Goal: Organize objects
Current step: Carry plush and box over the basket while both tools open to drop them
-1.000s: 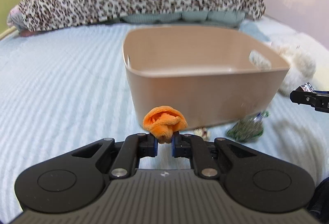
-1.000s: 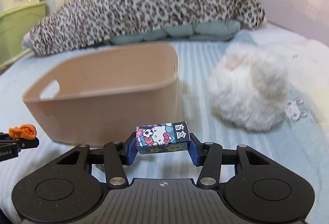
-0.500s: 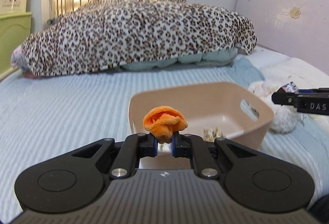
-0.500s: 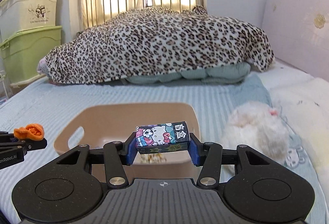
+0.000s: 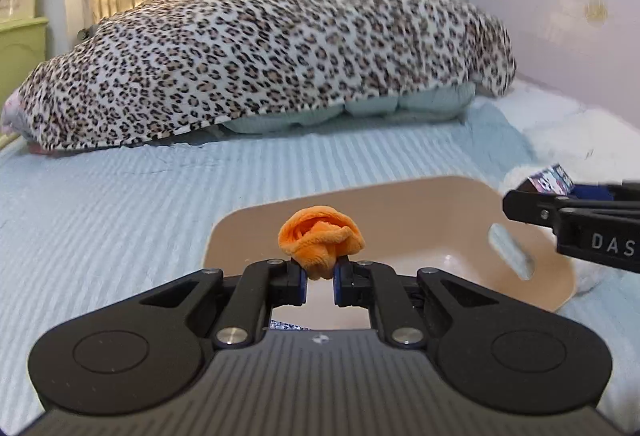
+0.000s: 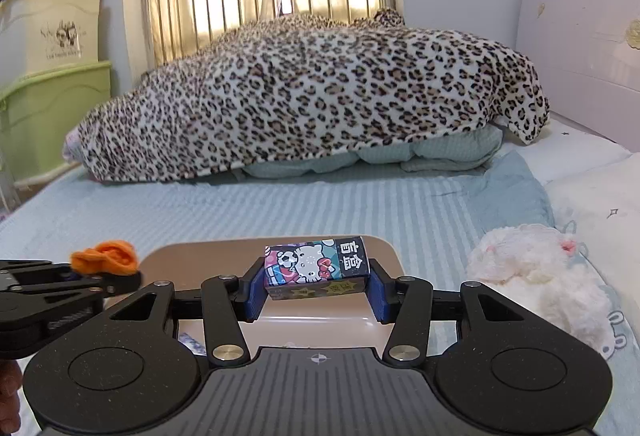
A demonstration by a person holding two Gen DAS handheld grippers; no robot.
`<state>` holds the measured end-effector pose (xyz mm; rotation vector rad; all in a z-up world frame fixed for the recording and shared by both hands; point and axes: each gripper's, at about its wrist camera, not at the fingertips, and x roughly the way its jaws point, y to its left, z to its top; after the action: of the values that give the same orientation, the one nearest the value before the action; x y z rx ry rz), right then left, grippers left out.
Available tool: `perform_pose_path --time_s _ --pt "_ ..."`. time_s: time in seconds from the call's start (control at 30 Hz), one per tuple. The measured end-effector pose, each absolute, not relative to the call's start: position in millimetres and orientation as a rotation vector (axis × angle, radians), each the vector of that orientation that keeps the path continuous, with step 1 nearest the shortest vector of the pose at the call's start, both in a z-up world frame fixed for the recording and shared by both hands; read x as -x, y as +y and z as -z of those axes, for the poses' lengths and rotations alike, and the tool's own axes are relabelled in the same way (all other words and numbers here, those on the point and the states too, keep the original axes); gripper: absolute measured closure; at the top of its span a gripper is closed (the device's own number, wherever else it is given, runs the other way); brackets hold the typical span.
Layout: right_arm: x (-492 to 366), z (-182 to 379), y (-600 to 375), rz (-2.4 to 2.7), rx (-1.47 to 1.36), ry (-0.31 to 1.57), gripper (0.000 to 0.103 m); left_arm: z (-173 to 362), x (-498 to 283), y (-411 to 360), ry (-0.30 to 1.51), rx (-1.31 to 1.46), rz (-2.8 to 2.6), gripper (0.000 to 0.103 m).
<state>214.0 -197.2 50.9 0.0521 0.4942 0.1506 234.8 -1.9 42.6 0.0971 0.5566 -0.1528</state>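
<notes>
**Ana:** Orange cloth [image 5: 321, 239], balled up, sat clenched between the fingers of the left gripper [image 5: 320, 276], which hung over the near rim of the beige tub [image 5: 400, 195]. I judged it was held there so that letting go would drop it straight in.

**Ben:** And the other hand?

**Ana:** The right gripper [image 6: 316, 294] had its fingers clamped on the two ends of a small cartoon-printed box [image 6: 316, 268], also above the tub [image 6: 384, 248]. Both things were off the bed [image 6: 320, 203], carried high, probably to clear the tub's wall.

**Ben:** Where was the tub itself?

**Ana:** On the striped blue bed [image 5: 100, 215], with the leopard blanket [image 5: 260, 55] heaped along the far edge. It stood well apart from that heap.

**Ben:** Did the two cameras agree?

**Ana:** Each filled in for the other. The left view showed the tub's pale floor and the handle slot [image 5: 512, 252] in its right wall, with the box [image 5: 550, 179] only as a sliver at the right gripper's [image 5: 532, 195] tip. The right view read the box's face plainly, caught the cloth [image 6: 106, 256] from the side in the left gripper [image 6: 120, 278], and showed a white fluffy toy [image 6: 536, 276] lying on the bed just right of the tub, plus storage bins [image 6: 52, 83] by the left wall.

**Ben:** Anything in the tub?

**Ana:** A speckled scrap showed beneath each gripper; what it was, I couldn't tell.
</notes>
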Motion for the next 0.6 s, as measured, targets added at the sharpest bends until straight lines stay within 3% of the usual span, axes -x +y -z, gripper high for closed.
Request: perform_pose_path --time_s 0.4,0.5,0.57,0.6 --pt "-252 4 -182 -0.113 0.075 0.68 0.056 12 -270 -30 0.72 -0.187 0.135 0.09" --pt "-251 9 -182 -0.109 0.078 0.709 0.046 15 -268 -30 0.736 -0.197 0.134 0.089" --pt "-246 7 -182 -0.109 0.073 0.703 0.046 11 -263 -28 0.73 -0.193 0.13 0.085" --pt "-243 5 -182 -0.109 0.069 0.696 0.042 7 -260 -27 0.724 -0.184 0.133 0.079"
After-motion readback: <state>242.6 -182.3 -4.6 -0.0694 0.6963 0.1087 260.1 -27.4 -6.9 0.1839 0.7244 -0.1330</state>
